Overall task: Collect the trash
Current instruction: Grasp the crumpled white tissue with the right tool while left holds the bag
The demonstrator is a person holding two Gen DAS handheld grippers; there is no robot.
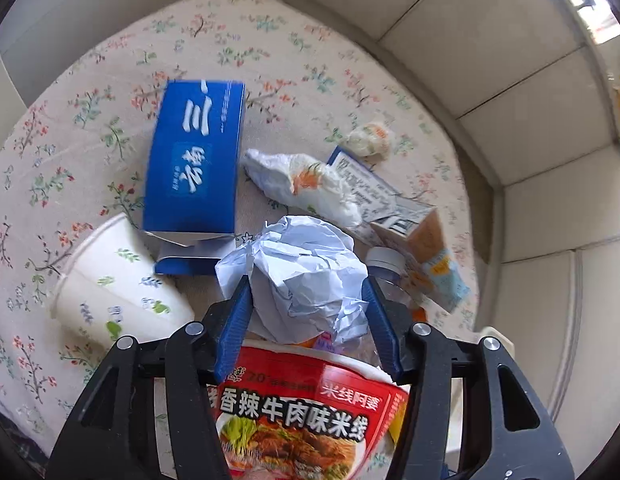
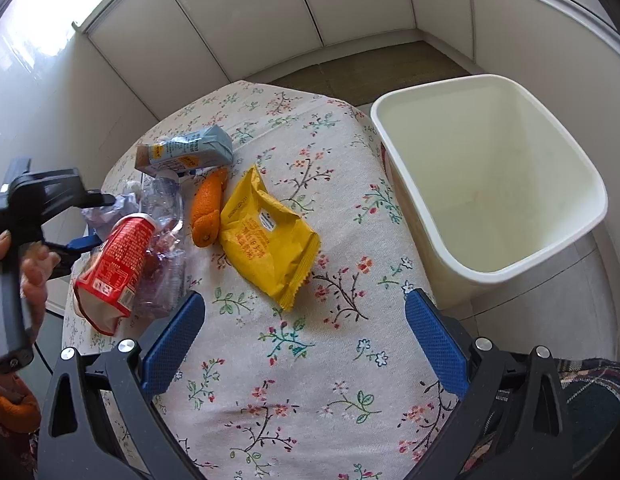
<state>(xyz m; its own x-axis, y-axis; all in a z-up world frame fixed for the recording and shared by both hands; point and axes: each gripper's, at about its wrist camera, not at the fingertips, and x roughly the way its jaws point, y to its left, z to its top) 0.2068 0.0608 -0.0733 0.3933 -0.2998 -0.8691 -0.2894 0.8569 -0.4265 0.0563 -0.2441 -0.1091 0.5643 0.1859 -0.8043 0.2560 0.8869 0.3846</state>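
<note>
Trash lies scattered on a floral tablecloth (image 2: 310,340). Crumpled white paper (image 1: 306,272) sits as a rough ball with no clear long axis, directly between the blue pads of the left gripper (image 1: 308,300). Both pads (image 1: 234,320) stand against the sides of the wad and appear to touch it; whether they press firmly cannot be told, so the grip is unconfirmed. The jaws stand about half apart.

Below the left claw's fingers, nearest the camera, a red noodle cup (image 1: 302,412) lies on its side. Ahead and to the left of the claw a blue carton (image 1: 194,164) lies flat, its long axis running away from the claw, with an open flap at the near end. Left of the claw a white paper cup (image 1: 118,284) lies tipped over, mouth toward the upper left. Ahead to the right lie a white plastic wrapper (image 1: 306,184), a drink carton (image 1: 430,256) and a clear plastic bottle (image 1: 390,276) just beside the right pad.

The right gripper (image 2: 306,340) hangs wide open over bare cloth, holding and touching nothing. Ahead of it, slightly left, a yellow snack packet (image 2: 266,240) lies flat, its long axis diagonal, with an orange peel (image 2: 208,212) touching its left edge. A white bin (image 2: 490,176) stands ahead and to the right of this claw, off the table's edge, mouth open
</note>
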